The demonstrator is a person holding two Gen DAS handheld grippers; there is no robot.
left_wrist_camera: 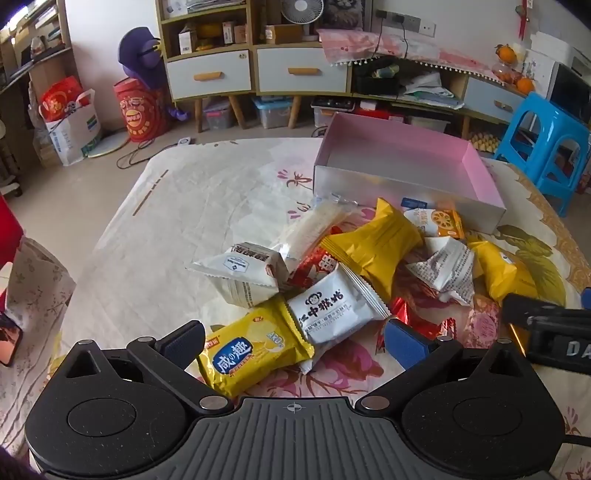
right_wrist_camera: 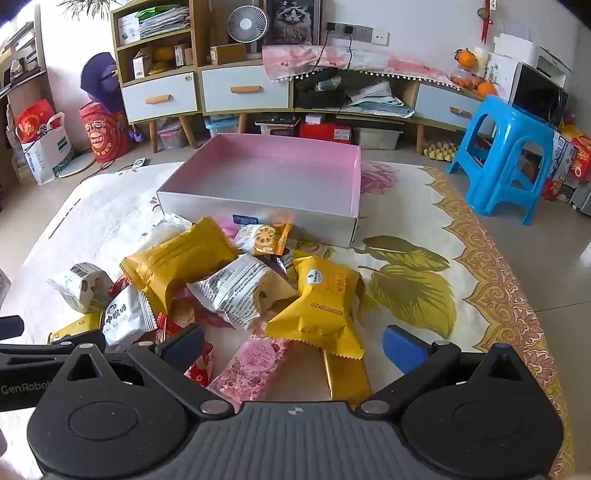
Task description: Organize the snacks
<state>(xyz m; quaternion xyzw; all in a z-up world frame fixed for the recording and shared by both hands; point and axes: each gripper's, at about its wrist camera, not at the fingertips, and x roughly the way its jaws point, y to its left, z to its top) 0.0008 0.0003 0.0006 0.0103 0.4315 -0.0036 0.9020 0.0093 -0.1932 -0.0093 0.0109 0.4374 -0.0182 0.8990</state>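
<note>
A heap of wrapped snacks lies on the floral tablecloth [left_wrist_camera: 155,229] in front of an empty box with a pink inside [left_wrist_camera: 402,162] [right_wrist_camera: 280,173]. My left gripper [left_wrist_camera: 295,341] stands open above the near edge of the heap, with a yellow cracker packet [left_wrist_camera: 255,354] and a white packet with black characters [left_wrist_camera: 328,314] lying between its fingers, not pinched. My right gripper [right_wrist_camera: 295,345] is open too, over a pink patterned bar [right_wrist_camera: 251,365], a gold bar [right_wrist_camera: 349,376] and a yellow pillow packet [right_wrist_camera: 321,299]. Its black body [left_wrist_camera: 554,328] shows at the right of the left wrist view.
A blue plastic stool [right_wrist_camera: 506,151] stands on the floor right of the table. Behind are a low cabinet with drawers [right_wrist_camera: 243,92], a small fan [right_wrist_camera: 246,23], a red bucket [left_wrist_camera: 138,110] and bags [left_wrist_camera: 70,122]. Bare cloth lies left of the heap.
</note>
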